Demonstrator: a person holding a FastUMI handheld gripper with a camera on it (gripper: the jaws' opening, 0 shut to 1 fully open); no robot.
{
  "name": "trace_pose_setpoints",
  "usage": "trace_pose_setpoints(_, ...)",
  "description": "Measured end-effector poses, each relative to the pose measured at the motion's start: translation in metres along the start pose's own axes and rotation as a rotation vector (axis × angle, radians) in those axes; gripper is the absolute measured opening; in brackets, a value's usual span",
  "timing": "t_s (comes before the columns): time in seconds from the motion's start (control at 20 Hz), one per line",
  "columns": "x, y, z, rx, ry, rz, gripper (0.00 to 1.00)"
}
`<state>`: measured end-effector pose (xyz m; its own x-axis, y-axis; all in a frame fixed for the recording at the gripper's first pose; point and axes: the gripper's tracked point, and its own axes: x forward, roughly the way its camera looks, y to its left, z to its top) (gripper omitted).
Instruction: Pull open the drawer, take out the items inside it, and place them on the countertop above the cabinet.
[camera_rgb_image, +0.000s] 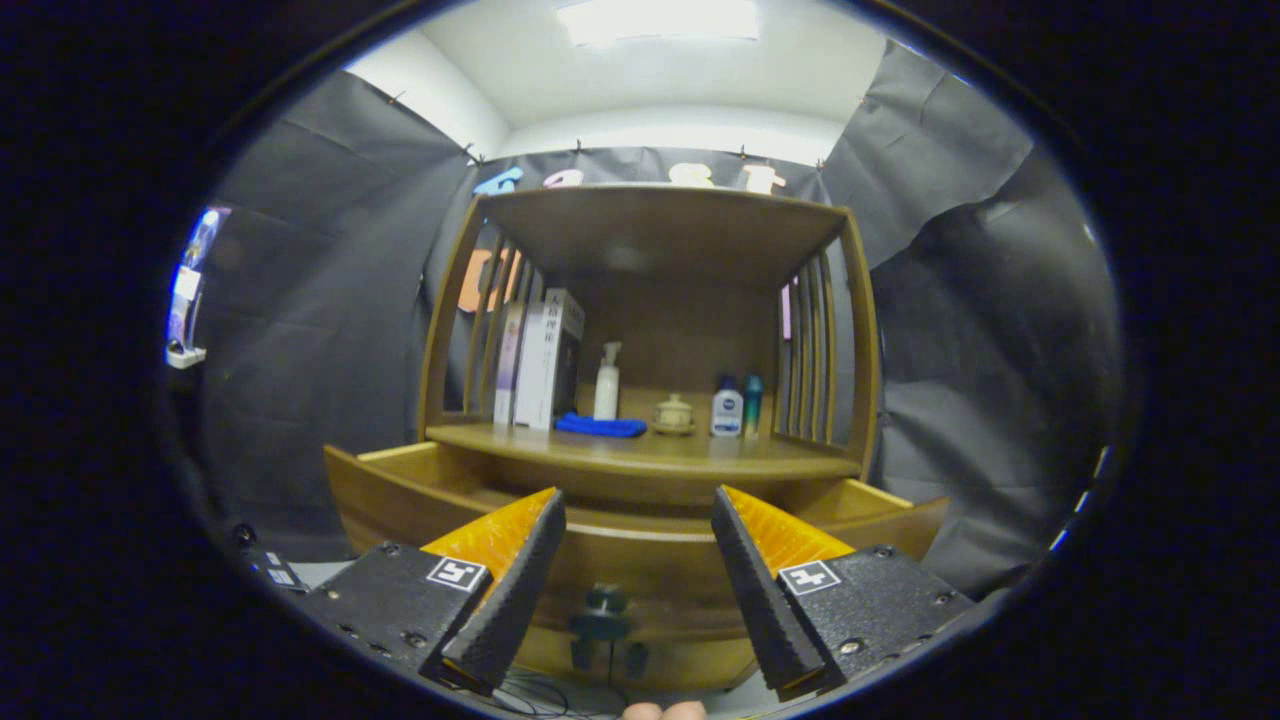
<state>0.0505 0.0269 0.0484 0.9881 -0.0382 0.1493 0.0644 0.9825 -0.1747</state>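
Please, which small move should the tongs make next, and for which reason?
Probably lift the tongs forward over the front panel of the pulled-out wooden drawer and tilt down. They stand open, holding nothing, with the dark round knob between them, and the drawer's inside is hidden behind its front.

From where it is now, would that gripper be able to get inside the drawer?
Probably yes: the drawer is already pulled out, and the open gripper sits just before its front with nothing between, though its contents are hidden.

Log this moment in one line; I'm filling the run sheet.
wooden drawer: pulled open | gripper: open, empty | dark round drawer knob: between fingers | countertop: pump bottle, blue cloth
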Motion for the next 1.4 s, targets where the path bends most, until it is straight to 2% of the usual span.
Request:
trace_pose_setpoints(0.15, 0.025, 0.001, 0.019, -0.014, 0.062, 0.057, 0.92)
trace_pose_setpoints(0.4, 0.071, 0.005, 0.018, -0.017, 0.285, 0.103, 0.92)
trace_pose_setpoints(0.5, 0.083, 0.01, 0.01, -0.034, 0.395, 0.117, 0.92)
trace_pose_setpoints(0.65, 0.097, 0.011, -0.017, -0.06, 0.562, 0.097, 0.92)
trace_pose_setpoints(0.75, 0.1, 0.022, -0.034, 0.008, 0.681, 0.131, 0.92)
trace_pose_setpoints(0.85, 0.105, 0.022, -0.054, 0.037, 0.776, 0.131, 0.89)
trace_pose_setpoints(1.15, 0.115, 0.023, -0.095, -0.025, 0.992, 0.135, 0.83)
trace_pose_setpoints(1.4, 0.114, 0.023, -0.114, -0.018, 1.067, 0.132, 0.71)
